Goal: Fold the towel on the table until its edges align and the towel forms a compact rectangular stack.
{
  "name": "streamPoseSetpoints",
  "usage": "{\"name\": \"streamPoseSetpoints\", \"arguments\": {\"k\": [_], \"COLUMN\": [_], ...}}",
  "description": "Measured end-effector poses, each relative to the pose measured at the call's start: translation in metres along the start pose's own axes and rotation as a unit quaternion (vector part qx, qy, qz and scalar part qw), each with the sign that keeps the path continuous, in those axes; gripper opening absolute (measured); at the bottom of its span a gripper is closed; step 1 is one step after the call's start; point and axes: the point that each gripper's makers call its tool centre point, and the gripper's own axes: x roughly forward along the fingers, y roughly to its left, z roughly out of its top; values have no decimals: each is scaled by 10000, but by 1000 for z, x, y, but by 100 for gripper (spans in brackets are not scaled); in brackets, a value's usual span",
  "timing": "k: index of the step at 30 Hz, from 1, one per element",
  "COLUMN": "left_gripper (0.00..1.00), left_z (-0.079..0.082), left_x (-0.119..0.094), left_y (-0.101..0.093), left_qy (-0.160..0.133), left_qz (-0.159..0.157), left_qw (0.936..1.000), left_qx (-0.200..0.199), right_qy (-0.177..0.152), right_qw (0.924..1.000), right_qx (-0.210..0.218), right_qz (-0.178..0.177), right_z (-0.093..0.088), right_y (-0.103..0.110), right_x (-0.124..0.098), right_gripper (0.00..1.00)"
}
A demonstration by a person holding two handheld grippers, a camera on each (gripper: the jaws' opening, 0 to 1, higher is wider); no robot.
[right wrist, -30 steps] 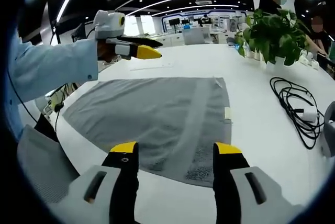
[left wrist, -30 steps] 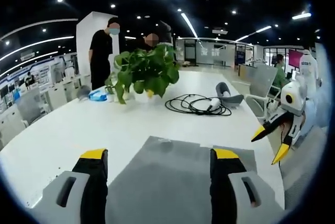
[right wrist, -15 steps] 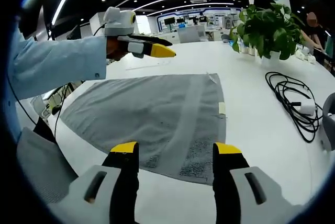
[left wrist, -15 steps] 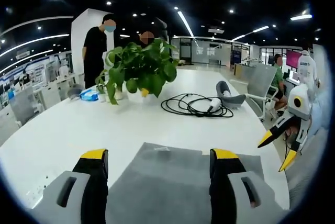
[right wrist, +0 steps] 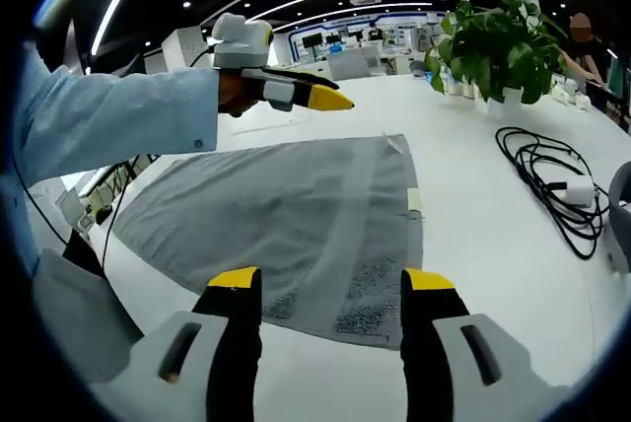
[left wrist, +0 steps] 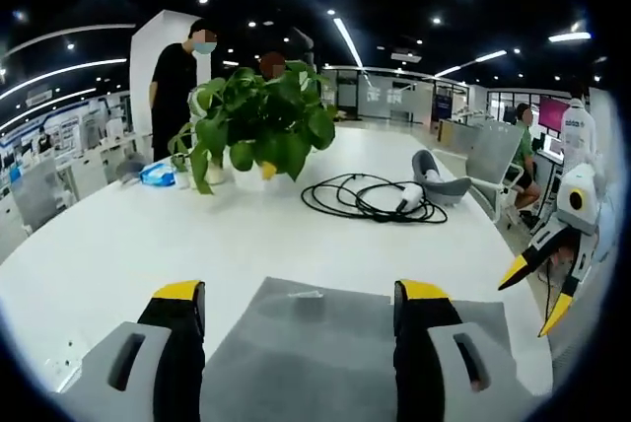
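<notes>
Right, nearest me in the right gripper view my right gripper (right wrist: 332, 289) hangs with its jaws wide and nothing between them, just over the near edge of the grey towel (right wrist: 286, 220), which lies flat and fully spread on the white table (right wrist: 483, 245). At ten o'clock in that view the left gripper (right wrist: 325, 100) hovers above the towel's far edge on a light-blue sleeve (right wrist: 108, 121); from this side I cannot tell how its jaws stand. The left gripper view settles it — jaws wide, empty, the towel's far corner below them, and the right gripper at three o'clock showing spread yellow tips.

Further out, a small tag (right wrist: 413, 200) sits at the towel's right edge. Beyond that a coiled black cable (right wrist: 552, 180) lies at two o'clock, well apart from the cloth, and a potted plant (right wrist: 498, 37) stands at one o'clock with people behind it.

My worry: no fold is made yet, and the two grippers sit at opposite edges. If I pinch unevenly the edges won't meet — or a jaw takes only the top pile and slips. A wide swing could drag the towel toward the cable.
</notes>
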Motion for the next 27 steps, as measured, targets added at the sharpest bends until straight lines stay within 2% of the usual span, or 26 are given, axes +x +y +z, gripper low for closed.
{"name": "streamPoseSetpoints", "arguments": {"k": [9,15,27], "left_gripper": [79,79,76], "left_z": [5,-1,-13], "left_x": [29,47,68], "left_y": [-6,-7,-5], "left_qy": [89,202,400], "left_qz": [-169,-256,-303], "left_qw": [9998,9993,9986], "left_qx": [99,164,168], "right_qy": [11,15,46], "right_qw": [10000,9999,9998], "right_qx": [55,97,163], "right_qz": [-61,-73,-89], "right_z": [0,-3,-8], "right_y": [-13,-13,-16], "right_x": [-3,-2,5], "right_gripper": [56,56,54]}}
